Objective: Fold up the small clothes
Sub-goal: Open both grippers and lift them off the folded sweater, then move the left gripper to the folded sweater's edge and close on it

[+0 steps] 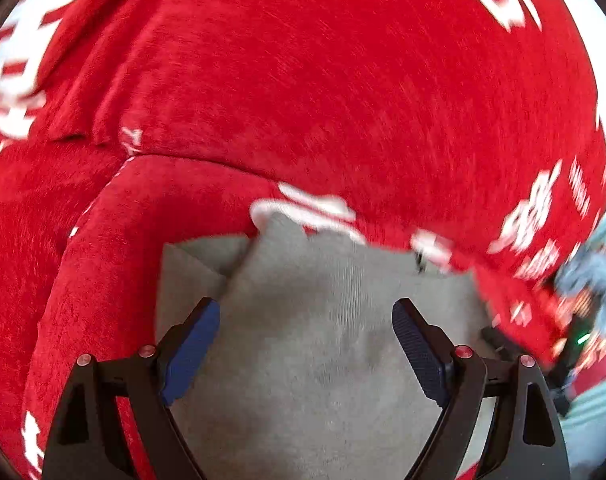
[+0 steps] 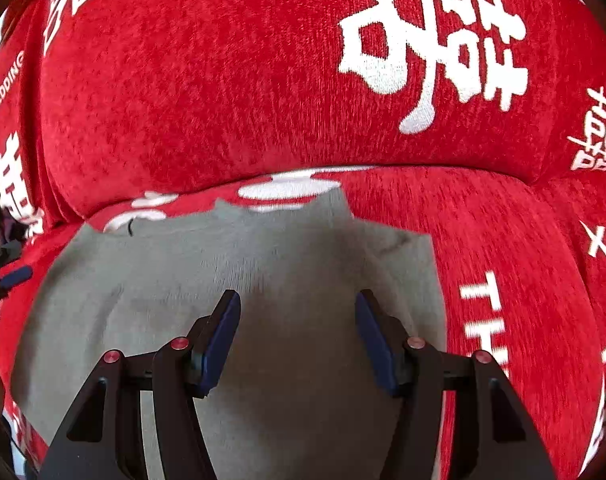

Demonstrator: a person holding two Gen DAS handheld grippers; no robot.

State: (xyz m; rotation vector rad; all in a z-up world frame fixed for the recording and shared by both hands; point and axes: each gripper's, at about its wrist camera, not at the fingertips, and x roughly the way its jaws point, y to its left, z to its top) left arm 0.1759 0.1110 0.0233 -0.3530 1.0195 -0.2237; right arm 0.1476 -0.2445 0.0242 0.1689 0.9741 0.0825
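Red printed sofa cover carrying grey garment, spread flat and seemingly unfolded; left gripper and right gripper above it, jaws released, nothing grasped.

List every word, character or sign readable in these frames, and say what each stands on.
"WEDDING": white, on the red cover, left edge.
"TH": white letters on the seat, cut off below.
"XI": seat's right edge, cut off.
Large white double-happiness character: on the backrest; smaller ones at both sides.
Left wrist view: white prints too blurred.
Grey garment: none.
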